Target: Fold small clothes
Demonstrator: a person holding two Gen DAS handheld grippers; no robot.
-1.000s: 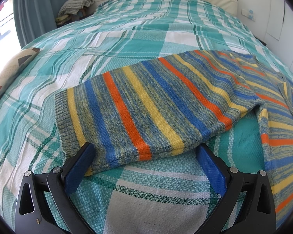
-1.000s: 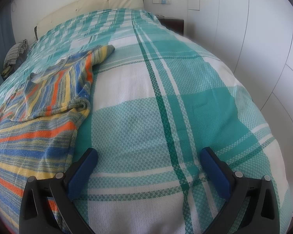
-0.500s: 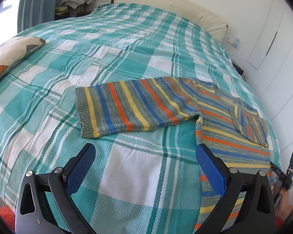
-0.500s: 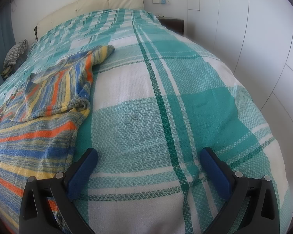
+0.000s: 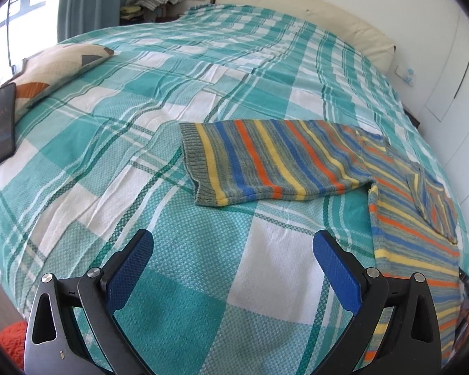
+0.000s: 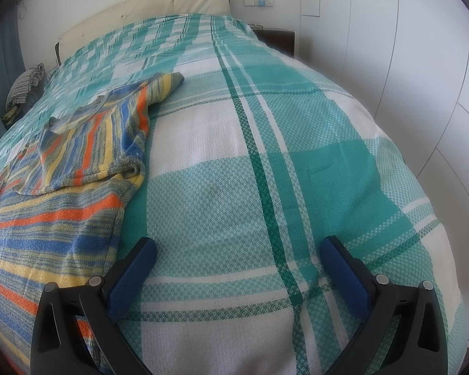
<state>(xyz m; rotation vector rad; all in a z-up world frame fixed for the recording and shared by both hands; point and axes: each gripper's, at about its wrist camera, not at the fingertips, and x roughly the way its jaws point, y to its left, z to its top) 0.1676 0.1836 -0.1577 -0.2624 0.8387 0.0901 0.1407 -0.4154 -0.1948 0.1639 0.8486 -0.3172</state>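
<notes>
- Hovering above the bed (image 5: 109,162), the left gripper (image 5: 233,265) had its blue jaws spread wide with nothing between them.
- Ahead of it and to its right lay the striped sweater (image 5: 275,165), one sleeve stretched out flat (cuff pointing left).
- Also spread wide and holding nothing, the right gripper (image 6: 237,268) hung over bare plaid; the sweater (image 6: 62,193) lay just to its left, its other sleeve folded across the body.
- A phone (image 5: 0,125) rested far left of the left gripper, against a pillow (image 5: 56,68).

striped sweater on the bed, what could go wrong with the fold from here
The striped knit sweater has one sleeve folded in and the other spread flat, so the fold may end up lopsided. Its body runs to the edge of the teal plaid bedspread and could slide off. The black phone also lies near an edge.
</notes>
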